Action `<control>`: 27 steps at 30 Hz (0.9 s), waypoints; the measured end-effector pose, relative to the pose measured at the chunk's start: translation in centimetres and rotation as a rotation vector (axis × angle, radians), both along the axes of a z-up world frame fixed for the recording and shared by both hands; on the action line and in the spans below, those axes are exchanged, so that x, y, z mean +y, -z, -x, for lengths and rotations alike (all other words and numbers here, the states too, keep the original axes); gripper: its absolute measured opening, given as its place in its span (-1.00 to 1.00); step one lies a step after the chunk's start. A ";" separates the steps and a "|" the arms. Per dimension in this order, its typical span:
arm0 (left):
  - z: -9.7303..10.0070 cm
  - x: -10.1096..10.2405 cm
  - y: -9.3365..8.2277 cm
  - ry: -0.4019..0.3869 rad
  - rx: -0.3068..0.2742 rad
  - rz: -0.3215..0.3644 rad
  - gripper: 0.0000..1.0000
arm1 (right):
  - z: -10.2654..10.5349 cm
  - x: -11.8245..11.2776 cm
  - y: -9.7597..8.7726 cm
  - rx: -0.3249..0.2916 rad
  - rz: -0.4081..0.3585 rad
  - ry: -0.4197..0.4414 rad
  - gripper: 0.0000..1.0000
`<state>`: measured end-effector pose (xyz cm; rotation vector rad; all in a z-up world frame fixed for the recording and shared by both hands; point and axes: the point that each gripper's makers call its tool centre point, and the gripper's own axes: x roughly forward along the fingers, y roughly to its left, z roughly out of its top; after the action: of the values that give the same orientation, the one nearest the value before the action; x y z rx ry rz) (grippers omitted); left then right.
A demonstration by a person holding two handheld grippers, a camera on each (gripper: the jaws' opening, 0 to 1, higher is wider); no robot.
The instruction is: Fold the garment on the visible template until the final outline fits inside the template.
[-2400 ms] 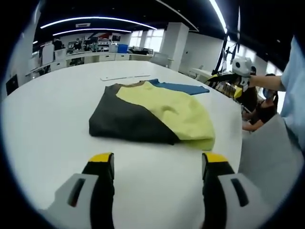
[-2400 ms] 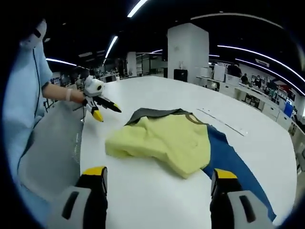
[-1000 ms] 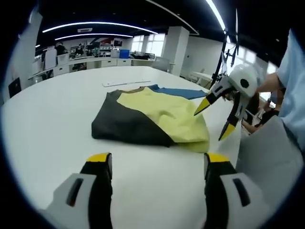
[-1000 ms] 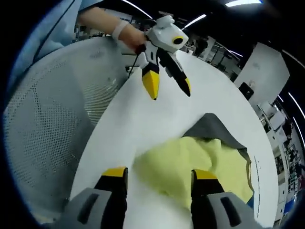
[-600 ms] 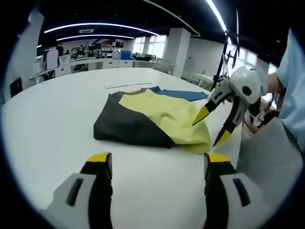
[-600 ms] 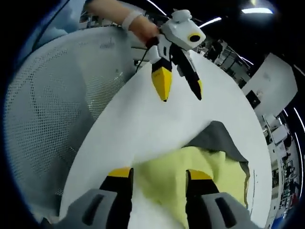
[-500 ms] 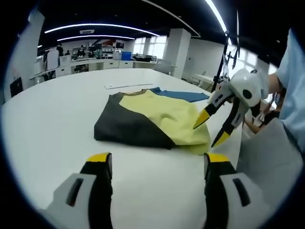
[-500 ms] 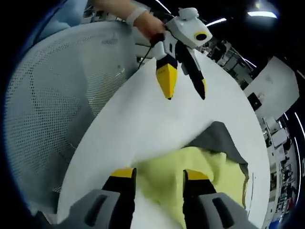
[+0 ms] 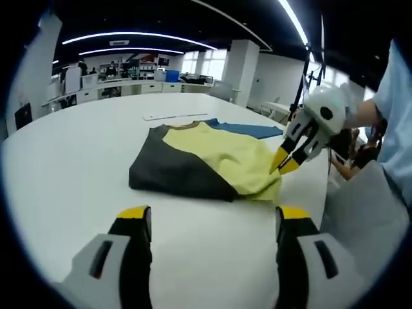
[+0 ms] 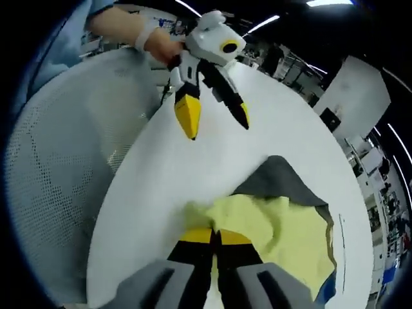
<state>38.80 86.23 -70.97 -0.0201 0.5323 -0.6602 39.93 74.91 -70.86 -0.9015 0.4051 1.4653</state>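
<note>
The garment (image 9: 206,158) lies folded on the white table (image 9: 71,161), with a yellow panel on top, dark grey at the left and a blue part at the far side. My left gripper (image 9: 214,215) hangs open short of it, nothing between its jaws. My right gripper (image 9: 288,162) comes in from the right, its jaws pressed together on the yellow corner. In the right gripper view my right gripper (image 10: 215,237) is shut on the yellow edge of the garment (image 10: 283,232), and the open left gripper (image 10: 215,122) hovers beyond it over the table.
A thin pale strip (image 9: 174,116) lies on the table past the garment. A grey mesh chair (image 10: 51,187) stands by the table edge. The person's hand (image 10: 154,38) and light blue sleeve (image 9: 396,122) are near. Desks and people fill the far room.
My right gripper came down from beside the table onto the garment's near yellow corner and closed on it. The left gripper stayed open in much the same place.
</note>
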 end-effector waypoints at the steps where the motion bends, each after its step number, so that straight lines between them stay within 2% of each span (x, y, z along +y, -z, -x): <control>1: 0.0 0.0 0.0 -0.001 0.000 -0.001 0.52 | -0.4 0.0 -0.5 0.011 -0.010 0.019 -1.00; 6: -0.1 0.0 0.2 -0.002 0.005 0.000 0.52 | -3.0 0.5 -3.8 0.043 -0.102 0.106 -1.00; 11: -0.1 -0.2 0.2 0.002 0.006 0.002 0.52 | -5.6 0.6 -5.6 0.052 -0.152 0.165 -1.00; 19: -0.2 -0.5 0.2 0.006 0.011 0.004 0.51 | -9.5 0.4 -6.0 0.035 -0.169 0.238 -1.00; 27: -0.3 -1.0 0.3 0.011 0.018 0.011 0.47 | -13.1 0.7 -4.7 0.026 -0.149 0.305 -1.00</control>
<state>39.14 85.25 -71.28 -0.0333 0.5464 -0.6744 53.02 75.60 -66.14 -0.6700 0.4269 1.2107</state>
